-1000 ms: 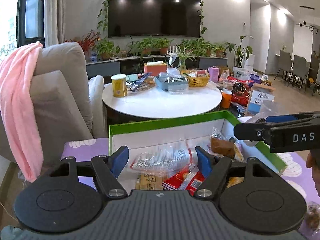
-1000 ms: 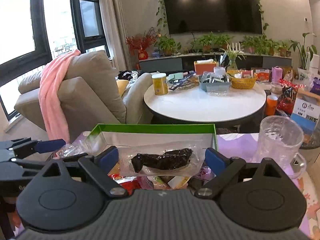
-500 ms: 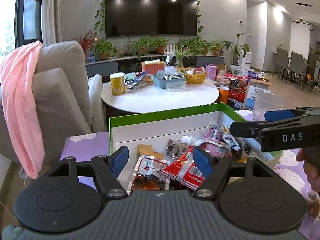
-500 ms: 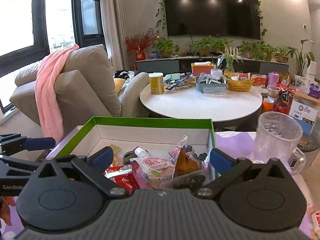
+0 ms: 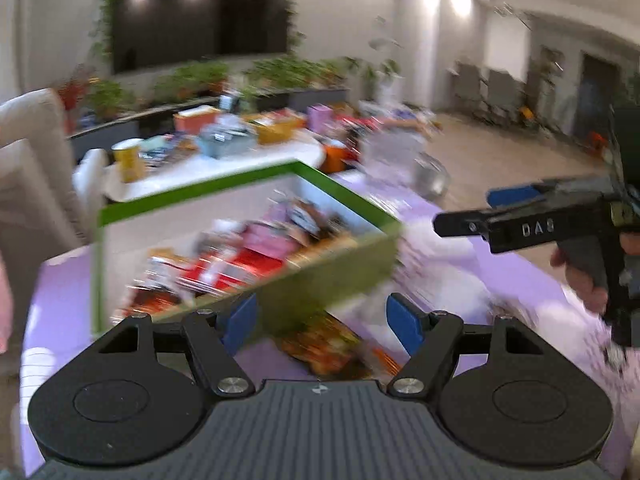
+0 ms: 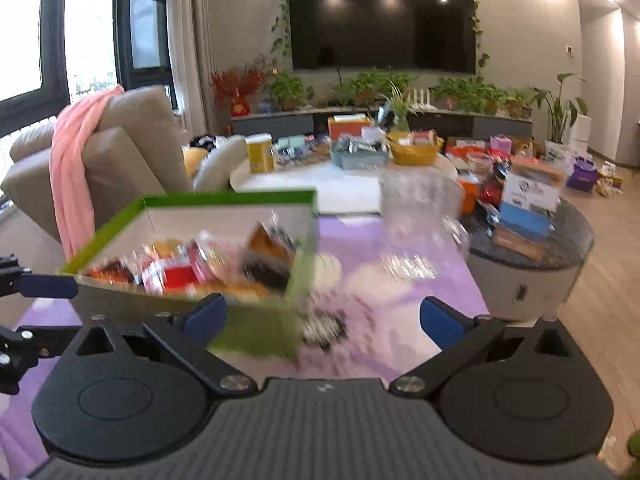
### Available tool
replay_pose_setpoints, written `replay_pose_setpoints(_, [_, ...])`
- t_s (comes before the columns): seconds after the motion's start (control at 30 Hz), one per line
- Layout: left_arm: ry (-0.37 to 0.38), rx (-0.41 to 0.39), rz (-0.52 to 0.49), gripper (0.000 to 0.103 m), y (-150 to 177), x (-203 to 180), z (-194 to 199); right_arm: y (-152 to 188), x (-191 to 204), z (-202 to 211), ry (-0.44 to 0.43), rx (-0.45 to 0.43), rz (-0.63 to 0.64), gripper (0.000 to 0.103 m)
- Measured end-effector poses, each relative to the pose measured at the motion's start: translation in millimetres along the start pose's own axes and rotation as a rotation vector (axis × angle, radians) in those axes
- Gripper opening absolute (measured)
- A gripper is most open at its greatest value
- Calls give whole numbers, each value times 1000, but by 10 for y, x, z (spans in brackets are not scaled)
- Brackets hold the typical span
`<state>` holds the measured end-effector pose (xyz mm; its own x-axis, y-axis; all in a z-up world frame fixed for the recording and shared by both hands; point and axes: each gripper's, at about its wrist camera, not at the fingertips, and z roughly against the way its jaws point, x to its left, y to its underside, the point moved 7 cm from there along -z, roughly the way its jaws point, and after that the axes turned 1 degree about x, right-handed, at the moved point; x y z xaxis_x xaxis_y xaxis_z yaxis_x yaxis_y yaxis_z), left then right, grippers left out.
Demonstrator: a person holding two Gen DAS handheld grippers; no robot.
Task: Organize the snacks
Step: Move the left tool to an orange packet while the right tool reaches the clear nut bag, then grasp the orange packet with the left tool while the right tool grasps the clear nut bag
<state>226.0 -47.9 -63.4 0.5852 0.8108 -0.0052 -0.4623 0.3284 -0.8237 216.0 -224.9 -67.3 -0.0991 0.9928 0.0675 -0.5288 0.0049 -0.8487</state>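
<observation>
Here, on a bench (image 6: 400, 288) under a lilac cloth with white flower print: one shallow cardboard box with green rim and white inner walls (image 6: 224, 200), holding a heap of assorted snack packets in red, orange, pink and clear wrappers (image 6: 188, 268); single packets too blurred to tell apart. Box stands left of centre in the right wrist view, its near right corner just ahead of that camera

Left hand-held gripper (image 5: 322, 314): blue-padded fingers spread wide, nothing between them. It sits low at the box's near wall, the left pad close against the green side. One flat orange-printed snack packet (image 5: 328, 344) lies on the cloth below the gap, outside the box

Right hand-held gripper (image 6: 322, 314): fingers likewise wide apart, empty. A small dark object (image 6: 324, 328), blurred, lies on the cloth between them, beside the box corner. In the left wrist view this tool shows at the right edge, a hand (image 5: 580, 276) on its grip

Clear plastic jug (image 6: 420, 200): upright on the bench, right of the box, apart from it

Background: round white table (image 6: 344, 184) with a yellow tin (image 6: 260, 152) and wicker basket (image 6: 414, 152); beige armchair (image 6: 132, 148) draped with a pink towel (image 6: 76, 168); wall-mounted black television (image 6: 382, 20)
</observation>
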Motion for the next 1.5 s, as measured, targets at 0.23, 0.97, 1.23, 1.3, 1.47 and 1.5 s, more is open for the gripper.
replay_pose_setpoints(0.23, [7, 112, -44, 62, 111, -233, -353, 420, -184, 119, -8, 77, -18, 94])
replay_pose_setpoints(0.97, [-7, 82, 158, 1, 93, -20, -213, 906, -67, 75, -77, 170, -7, 94])
replay_pose_setpoints(1.23, [-34, 4, 189, 1, -42, 5, 134, 871, -34, 75, 1, 190, 38, 64])
replay_pose_setpoints(1.3, [-39, -18, 197, 1, -83, 0, 208, 834, -48, 87, 21, 204, 40, 48])
replay_pose_setpoints(1.47, [-42, -55, 208, 1, -126, 12, 358, 809, -75, 156, 9, 221, -5, 47])
replay_pose_setpoints(1.5, [-41, -60, 210, 1, -131, 13, 376, 787, -59, 171, 1, 213, -7, 47])
